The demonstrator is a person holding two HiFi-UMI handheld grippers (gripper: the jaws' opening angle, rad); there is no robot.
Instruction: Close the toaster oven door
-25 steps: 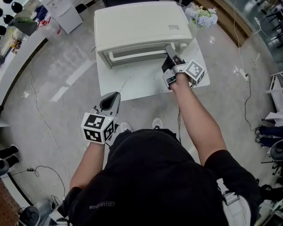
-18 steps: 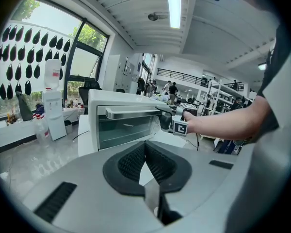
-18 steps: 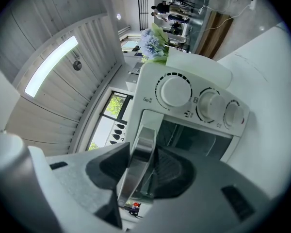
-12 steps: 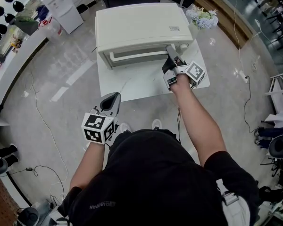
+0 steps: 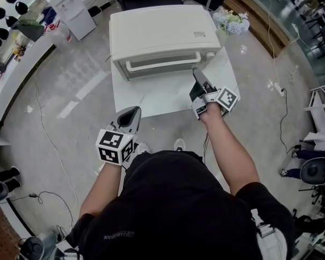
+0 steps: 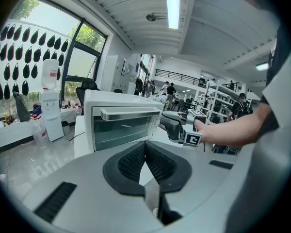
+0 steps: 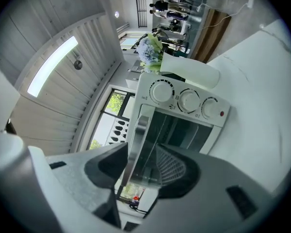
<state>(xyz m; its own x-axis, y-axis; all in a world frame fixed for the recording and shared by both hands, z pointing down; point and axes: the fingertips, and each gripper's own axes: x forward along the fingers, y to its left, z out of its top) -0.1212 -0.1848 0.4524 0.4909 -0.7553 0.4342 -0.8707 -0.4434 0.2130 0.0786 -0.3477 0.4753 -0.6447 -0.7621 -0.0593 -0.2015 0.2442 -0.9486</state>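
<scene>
The cream toaster oven (image 5: 162, 28) stands at the back of a white table (image 5: 151, 99), its glass door (image 5: 161, 67) upright against the front. My right gripper (image 5: 196, 73) hovers a short way in front of the door's right end, apart from it. Its jaws have just been opening and now stand open with nothing between them. In the right gripper view the silver door handle (image 7: 136, 140) and the knobs (image 7: 188, 100) lie ahead of the right gripper (image 7: 143, 164). My left gripper (image 5: 131, 112) hangs off the table's front left, shut and empty; the left gripper (image 6: 145, 147) faces the oven (image 6: 121, 125).
A bunch of pale flowers (image 5: 231, 19) stands behind the oven's right corner. A water dispenser (image 5: 70, 7) is at the far left, and cables (image 5: 43, 129) trail over the floor. The person's feet are close to the table's front edge.
My right gripper has drawn back from the right end of the door handle toward the person, and its jaws have spread. The left gripper has barely moved.
</scene>
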